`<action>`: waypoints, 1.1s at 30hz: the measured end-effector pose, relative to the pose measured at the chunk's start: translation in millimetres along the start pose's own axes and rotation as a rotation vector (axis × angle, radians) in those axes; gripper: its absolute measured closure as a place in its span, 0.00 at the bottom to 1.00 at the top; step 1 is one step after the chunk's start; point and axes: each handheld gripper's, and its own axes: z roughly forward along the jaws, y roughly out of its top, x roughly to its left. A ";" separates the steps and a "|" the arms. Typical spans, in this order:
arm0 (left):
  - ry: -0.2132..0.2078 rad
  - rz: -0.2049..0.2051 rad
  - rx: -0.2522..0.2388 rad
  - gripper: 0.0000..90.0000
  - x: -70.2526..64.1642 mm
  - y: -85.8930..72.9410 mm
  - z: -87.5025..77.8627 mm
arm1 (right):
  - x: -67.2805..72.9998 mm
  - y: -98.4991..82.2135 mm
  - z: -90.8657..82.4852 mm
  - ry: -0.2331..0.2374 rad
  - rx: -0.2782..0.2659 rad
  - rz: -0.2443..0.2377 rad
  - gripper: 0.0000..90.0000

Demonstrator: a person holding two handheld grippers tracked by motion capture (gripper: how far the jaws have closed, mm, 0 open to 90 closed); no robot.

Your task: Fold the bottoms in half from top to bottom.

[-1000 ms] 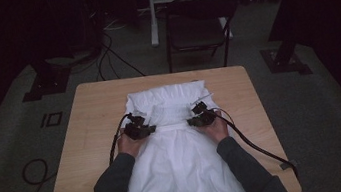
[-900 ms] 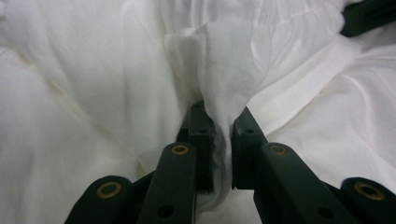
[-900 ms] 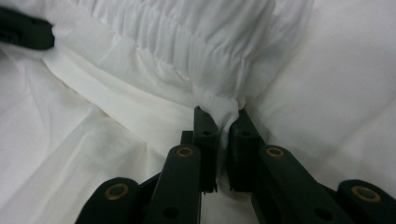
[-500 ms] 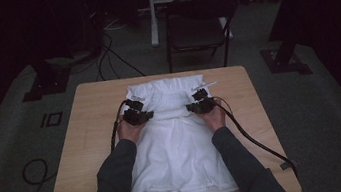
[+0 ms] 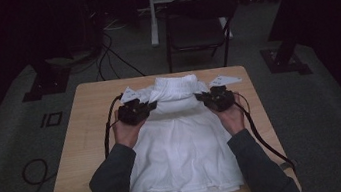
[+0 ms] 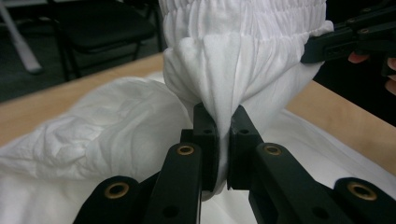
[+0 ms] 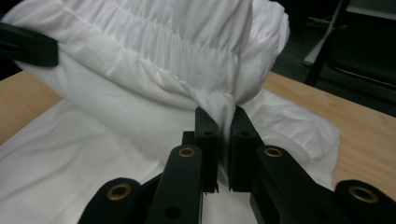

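A white garment point(image 5: 180, 145) with a gathered elastic band lies spread on the wooden table point(image 5: 86, 123). Its far part point(image 5: 176, 95) is lifted off the table between the two grippers. My left gripper point(image 5: 147, 108) is shut on a pinch of the white cloth point(image 6: 224, 93) at the band's left side. My right gripper point(image 5: 204, 99) is shut on the cloth point(image 7: 219, 100) at the band's right side. In the left gripper view the other gripper's black jaws point(image 6: 345, 39) hold the band at the upper right.
A dark folding chair point(image 5: 196, 26) stands behind the table's far edge. Cables point(image 5: 32, 171) lie on the grey floor at the left. Black stand feet point(image 5: 284, 59) rest on the floor near the table's far corners. Bare wood shows at both sides of the garment.
Both grippers have risen and moved toward the far edge, lifting the garment's gathered end off the table. The near hem has slid away from the front edge.
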 end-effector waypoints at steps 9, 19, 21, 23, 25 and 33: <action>-0.038 -0.033 0.199 0.92 -6.1 -85.3 18.8 | 21.0 -83.0 15.5 0.105 0.156 0.038 0.94; -0.060 -0.075 0.294 0.69 -4.5 -108.0 28.1 | 21.8 -117.6 32.7 0.154 0.288 0.091 0.72; -0.054 -0.070 0.274 0.65 -5.4 -102.4 20.6 | 18.6 -109.9 23.3 0.169 0.261 0.085 0.62; -0.057 -0.079 0.229 0.62 -3.3 -93.9 9.0 | 14.1 -102.1 13.5 0.184 0.222 0.088 0.58; -0.050 -0.090 0.191 0.62 0.2 -86.3 0.3 | 6.2 -90.9 2.1 0.201 0.160 0.114 0.57; 0.003 -0.099 0.220 0.95 18.3 -58.2 25.5 | -19.3 -70.3 33.7 0.082 0.218 0.188 0.91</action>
